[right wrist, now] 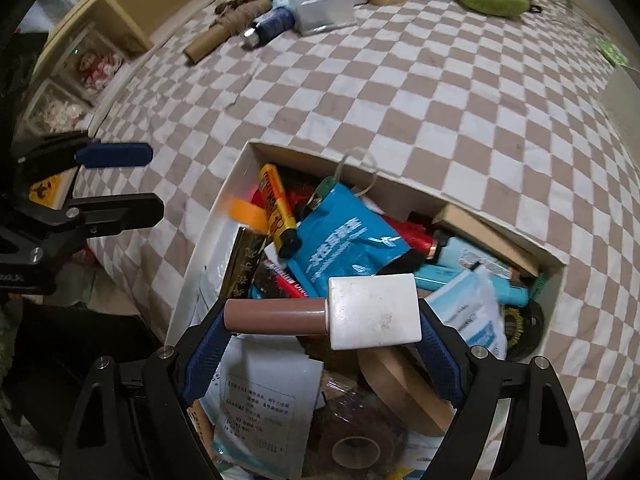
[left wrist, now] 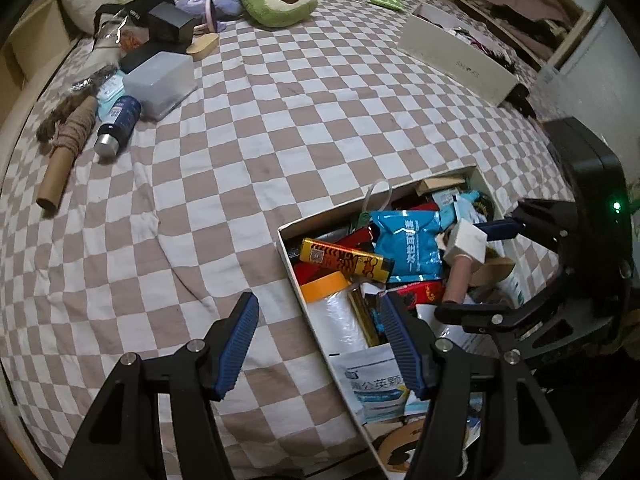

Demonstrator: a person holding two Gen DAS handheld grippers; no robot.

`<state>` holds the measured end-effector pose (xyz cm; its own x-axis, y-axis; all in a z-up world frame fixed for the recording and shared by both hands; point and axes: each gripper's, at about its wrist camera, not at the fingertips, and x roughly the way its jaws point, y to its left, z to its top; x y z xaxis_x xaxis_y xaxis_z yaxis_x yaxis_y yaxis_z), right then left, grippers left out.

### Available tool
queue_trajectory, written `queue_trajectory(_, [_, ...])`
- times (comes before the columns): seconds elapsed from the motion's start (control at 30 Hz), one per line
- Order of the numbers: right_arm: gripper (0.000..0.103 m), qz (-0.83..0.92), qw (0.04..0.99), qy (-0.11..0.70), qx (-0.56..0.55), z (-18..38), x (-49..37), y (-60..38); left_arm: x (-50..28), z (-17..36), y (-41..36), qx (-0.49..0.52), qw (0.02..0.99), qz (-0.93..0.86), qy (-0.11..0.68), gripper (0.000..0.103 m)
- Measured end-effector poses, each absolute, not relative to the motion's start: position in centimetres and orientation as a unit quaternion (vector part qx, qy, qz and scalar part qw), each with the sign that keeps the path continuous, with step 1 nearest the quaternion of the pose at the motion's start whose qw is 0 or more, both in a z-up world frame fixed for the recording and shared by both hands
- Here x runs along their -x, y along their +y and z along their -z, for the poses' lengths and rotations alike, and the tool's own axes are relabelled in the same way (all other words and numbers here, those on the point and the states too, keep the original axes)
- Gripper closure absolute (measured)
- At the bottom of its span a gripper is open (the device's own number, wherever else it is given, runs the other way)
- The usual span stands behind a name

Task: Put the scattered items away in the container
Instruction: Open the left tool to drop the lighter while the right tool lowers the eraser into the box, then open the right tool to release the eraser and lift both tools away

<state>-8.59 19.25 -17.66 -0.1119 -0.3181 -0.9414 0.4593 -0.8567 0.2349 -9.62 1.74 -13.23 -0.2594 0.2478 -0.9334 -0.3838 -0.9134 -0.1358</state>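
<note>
A white cardboard box (left wrist: 289,258) (right wrist: 400,186) on the checkered bed is packed with packets, a blue pouch (left wrist: 408,244) and a yellow lighter (left wrist: 344,260). My right gripper (right wrist: 320,316) (left wrist: 480,270) hangs over the box, shut lengthwise on a brown tube with a white cap (right wrist: 372,312) (left wrist: 466,246). My left gripper (left wrist: 320,304) (right wrist: 120,180) stands open and empty above the box's left wall. At the far left lie scattered things: a dark blue bottle (left wrist: 120,120), a translucent case (left wrist: 160,84), a cardboard roll wrapped in yarn (left wrist: 64,148) and a black box (left wrist: 168,24).
A green avocado plush (left wrist: 276,0) and a purple plush (left wrist: 218,4) lie at the head of the bed. A long white box (left wrist: 456,60) stands at the right, with shelves of clothes (left wrist: 516,4) behind it. Bare checkered sheet (left wrist: 300,120) lies between the pile and the box.
</note>
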Motion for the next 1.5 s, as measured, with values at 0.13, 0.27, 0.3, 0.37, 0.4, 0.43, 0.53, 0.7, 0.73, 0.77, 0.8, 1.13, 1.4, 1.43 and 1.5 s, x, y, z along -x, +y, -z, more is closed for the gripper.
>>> queue_trajectory(0.13, [0.016,0.744,0.273,0.107,-0.601,18.3,8.3,17.9,9.2,13.3,2.0,0.568,0.209,-0.792,0.077,0.040])
queue_trajectory(0.27, [0.016,0.741,0.274,0.124,-0.600,18.9,8.1,17.5,8.9,13.3,2.1,0.560,0.218,-0.795,0.079,0.038])
queue_trajectory(0.3, [0.016,0.744,0.273,0.124,-0.597,18.9,8.1,17.5,8.9,13.3,2.1,0.559,0.219,-0.796,0.077,0.028])
queue_trajectory(0.37, [0.005,0.752,0.274,0.125,-0.586,18.7,8.0,17.5,8.8,13.3,2.0,0.553,0.219,-0.801,0.071,0.006])
queue_trajectory(0.4, [0.000,0.756,0.276,0.124,-0.580,18.4,8.0,17.5,8.8,13.2,2.0,0.549,0.219,-0.804,0.068,0.003])
queue_trajectory(0.43, [0.000,0.760,0.278,0.123,-0.575,18.2,7.9,17.6,8.8,13.1,1.9,0.547,0.220,-0.805,0.066,0.003])
queue_trajectory(0.53, [0.000,0.769,0.275,0.118,-0.566,17.8,7.9,18.1,8.9,13.0,1.9,0.550,0.221,-0.803,0.058,0.003])
queue_trajectory(0.7, [0.000,0.776,0.268,0.116,-0.559,17.9,7.4,18.9,8.8,12.8,2.1,0.547,0.215,-0.807,0.060,0.003])
queue_trajectory(0.73, [0.000,0.777,0.268,0.116,-0.557,17.8,7.4,18.9,8.7,12.7,2.1,0.544,0.212,-0.809,0.062,0.003])
queue_trajectory(0.77, [0.000,0.779,0.267,0.116,-0.556,17.8,7.4,19.0,8.6,12.5,2.2,0.539,0.208,-0.813,0.065,0.002])
queue_trajectory(0.8, [0.000,0.779,0.267,0.117,-0.555,17.6,7.5,19.0,8.5,12.5,2.2,0.536,0.206,-0.816,0.069,0.002])
queue_trajectory(1.13, [0.000,0.807,0.255,0.095,-0.524,13.5,6.5,21.7,6.6,9.5,3.2,0.479,0.197,-0.848,0.114,0.001])
queue_trajectory(1.4, [0.000,0.848,0.243,0.072,-0.466,8.3,4.9,23.4,4.9,5.5,3.1,0.438,0.187,-0.873,0.103,0.001])
queue_trajectory(1.43, [0.000,0.854,0.239,0.073,-0.457,7.8,4.7,23.7,4.6,5.1,3.0,0.431,0.185,-0.877,0.101,0.001])
queue_trajectory(1.5, [0.000,0.864,0.233,0.071,-0.440,6.6,4.2,24.3,4.1,4.2,2.8,0.420,0.179,-0.885,0.094,0.001])
